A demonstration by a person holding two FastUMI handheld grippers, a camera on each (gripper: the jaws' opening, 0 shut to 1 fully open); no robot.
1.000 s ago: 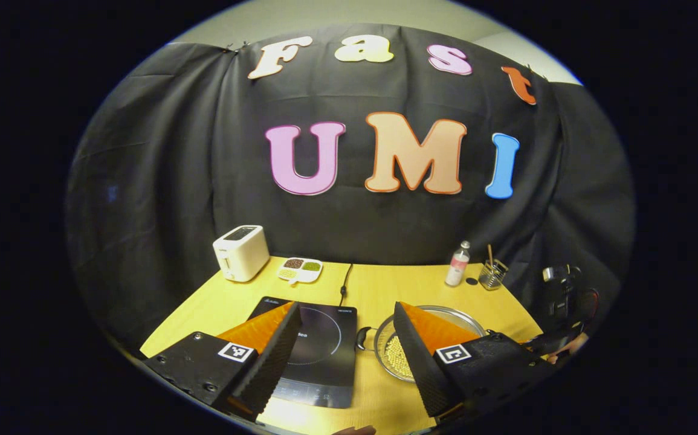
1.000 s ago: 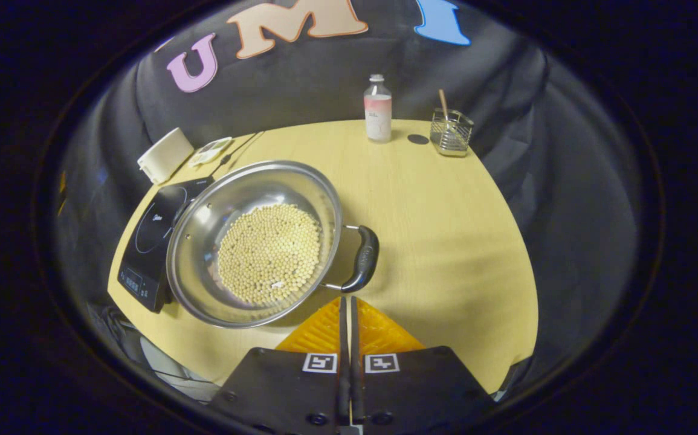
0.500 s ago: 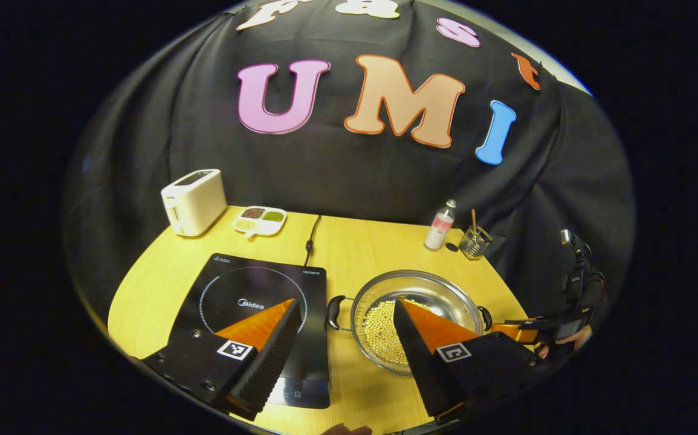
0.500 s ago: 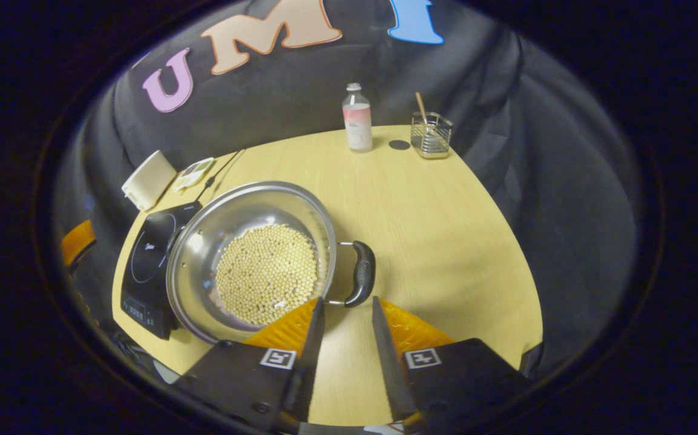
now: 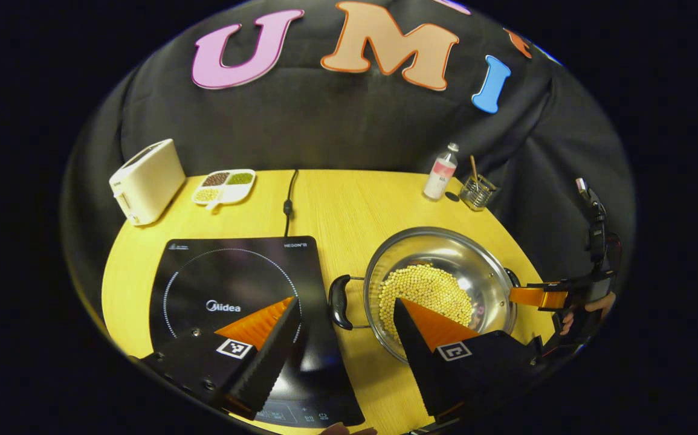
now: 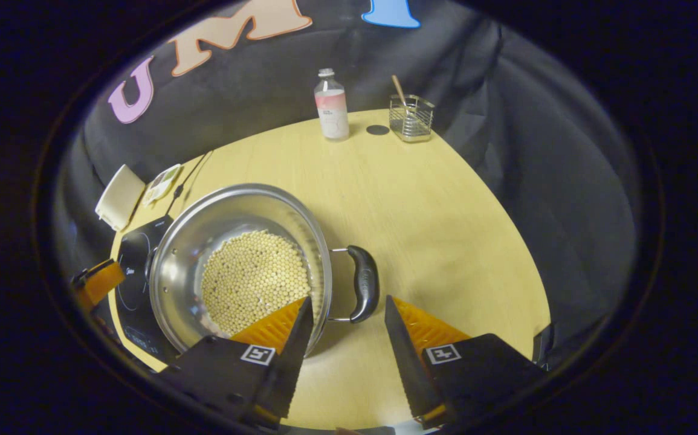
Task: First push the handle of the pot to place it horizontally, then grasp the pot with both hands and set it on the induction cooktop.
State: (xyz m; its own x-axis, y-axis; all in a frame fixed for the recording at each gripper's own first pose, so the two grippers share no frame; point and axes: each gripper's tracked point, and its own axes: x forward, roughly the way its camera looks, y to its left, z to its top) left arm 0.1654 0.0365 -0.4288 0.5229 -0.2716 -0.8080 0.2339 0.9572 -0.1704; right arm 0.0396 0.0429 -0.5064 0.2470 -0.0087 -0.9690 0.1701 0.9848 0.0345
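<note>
A steel pot [image 5: 445, 248] holding pale beans stands on the yellow table, right of the black induction cooktop [image 5: 234, 278]. Its two black handles point left and right. In the left gripper view my left gripper [image 5: 346, 302] is open, and the pot's left handle [image 5: 339, 302] lies in line with the gap, untouched. In the right gripper view my right gripper [image 6: 347, 299] is open, just short of the right handle [image 6: 364, 284] of the pot [image 6: 228, 211]. The right gripper [image 5: 536, 296] and a hand [image 5: 590, 305] show past the pot's far side.
A white toaster [image 5: 143, 181] and a divided dish [image 5: 225, 184] stand at the back left. The cooktop's cord [image 5: 288, 205] runs to the back edge. A bottle [image 5: 440, 172] and a wire holder [image 5: 477, 192] are at the back right. Bare table [image 6: 445, 229] lies right of the pot.
My right gripper has gone from shut to open and edged toward the right handle. The left gripper has tipped downward and come closer over the cooktop and the pot's left handle.
</note>
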